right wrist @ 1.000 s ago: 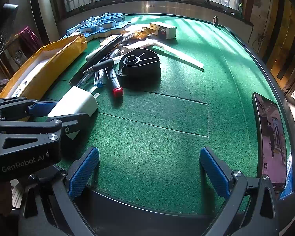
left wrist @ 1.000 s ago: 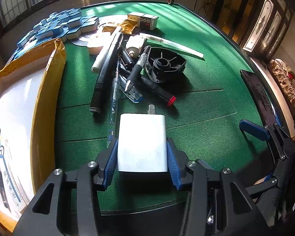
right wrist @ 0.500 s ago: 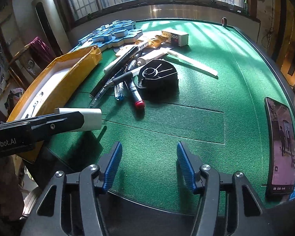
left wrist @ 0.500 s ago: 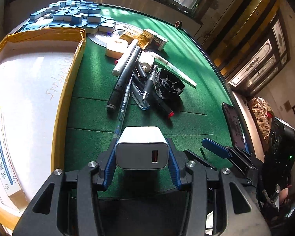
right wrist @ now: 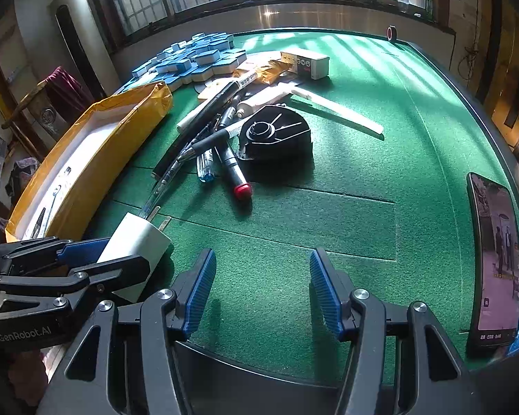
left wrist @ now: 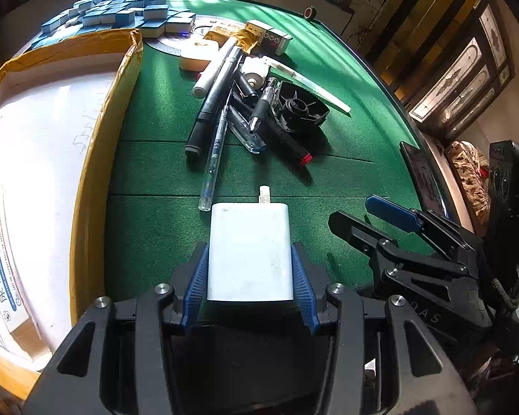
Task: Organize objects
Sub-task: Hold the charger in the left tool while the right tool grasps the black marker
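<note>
Left wrist view
- Left tongs [left wrist: 249, 276]: pinched on the white charger [left wrist: 249, 249], one blue pad pressed on each side face.
- Charger axis: held lengthwise along the fingers, its metal prong [left wrist: 264, 195] pointed to 12 o'clock, away from the camera.
- Box [left wrist: 45, 159]: a shallow white tray with yellow taped walls, seen from 8 to 11 o'clock of the charger; its near wall runs just beside the left tongs.
- Pen pile [left wrist: 238, 117]: lying at 12 o'clock on the green surface [left wrist: 346, 131], well beyond the prong.
- Right tongs [left wrist: 370, 214]: seen from the side at 3 o'clock, nothing visible between the fingers.

Right wrist view
- Right tongs [right wrist: 261, 287]: half spread and empty, only bare green surface [right wrist: 328, 228] showing between the pads; the jaws have just been closing, with nothing caught between them.
- Left tongs [right wrist: 97, 259]: at 9 o'clock, with the charger [right wrist: 135, 242] clamped and tilted, its prong end aimed toward 1 o'clock.
- Box [right wrist: 97, 138]: stretched from 9 to 11 o'clock, directly beyond the left tongs.
- Phone [right wrist: 494, 263]: lying at 3 o'clock near the surface's edge.
- Nearer hand: the left one is judged the nearer to the box, so the likely move is a carry of the charger toward 9 o'clock, over the yellow wall.
</note>
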Demonstrator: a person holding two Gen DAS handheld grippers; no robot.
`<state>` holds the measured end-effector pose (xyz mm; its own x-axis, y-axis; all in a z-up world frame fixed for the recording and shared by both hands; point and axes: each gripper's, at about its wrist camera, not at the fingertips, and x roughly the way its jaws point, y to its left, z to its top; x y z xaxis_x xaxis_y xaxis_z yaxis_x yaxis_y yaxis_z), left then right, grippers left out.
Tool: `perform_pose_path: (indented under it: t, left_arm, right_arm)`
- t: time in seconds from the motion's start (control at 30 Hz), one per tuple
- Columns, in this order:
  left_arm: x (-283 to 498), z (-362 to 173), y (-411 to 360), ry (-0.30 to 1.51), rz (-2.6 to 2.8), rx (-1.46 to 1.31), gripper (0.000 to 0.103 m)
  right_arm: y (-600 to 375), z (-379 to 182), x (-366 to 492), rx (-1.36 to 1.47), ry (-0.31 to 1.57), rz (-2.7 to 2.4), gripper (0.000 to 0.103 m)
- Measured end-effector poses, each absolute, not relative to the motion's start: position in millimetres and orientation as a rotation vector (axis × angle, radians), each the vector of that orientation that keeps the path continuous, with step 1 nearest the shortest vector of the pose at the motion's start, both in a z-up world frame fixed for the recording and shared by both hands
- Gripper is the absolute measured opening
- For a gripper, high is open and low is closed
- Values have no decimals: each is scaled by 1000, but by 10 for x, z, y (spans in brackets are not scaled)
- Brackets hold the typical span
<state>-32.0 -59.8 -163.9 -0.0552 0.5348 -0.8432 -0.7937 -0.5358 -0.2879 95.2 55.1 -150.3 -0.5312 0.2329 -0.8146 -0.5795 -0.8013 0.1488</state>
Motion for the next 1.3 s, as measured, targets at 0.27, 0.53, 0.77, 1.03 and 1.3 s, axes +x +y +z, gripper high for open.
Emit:
perform_pose_path:
  t: [0.27, 0.53, 0.77, 1.03, 1.3]
  left_arm:
    - [-328, -1679, -589, 312, 1765, -1269, 47]
    - [-344, -1685, -615, 271, 1765, -1274, 48]
    - [-407, -1701, -660, 167, 1729, -1288, 59]
    - [-394, -1702, -616, 114, 1655, -1284, 83]
    - [-379, -1685, -599, 234, 1757, -1271, 48]
  right_arm:
    - [561, -1501, 969, -1153, 568, 2332, 51]
    - [594, -1539, 981, -1155, 594, 2327, 51]
    - [619, -1547, 987, -1153, 607, 2325, 51]
    - [622, -1542, 965, -1149, 607, 2328, 51]
    - [713, -1477, 878, -1131, 623, 2353, 51]
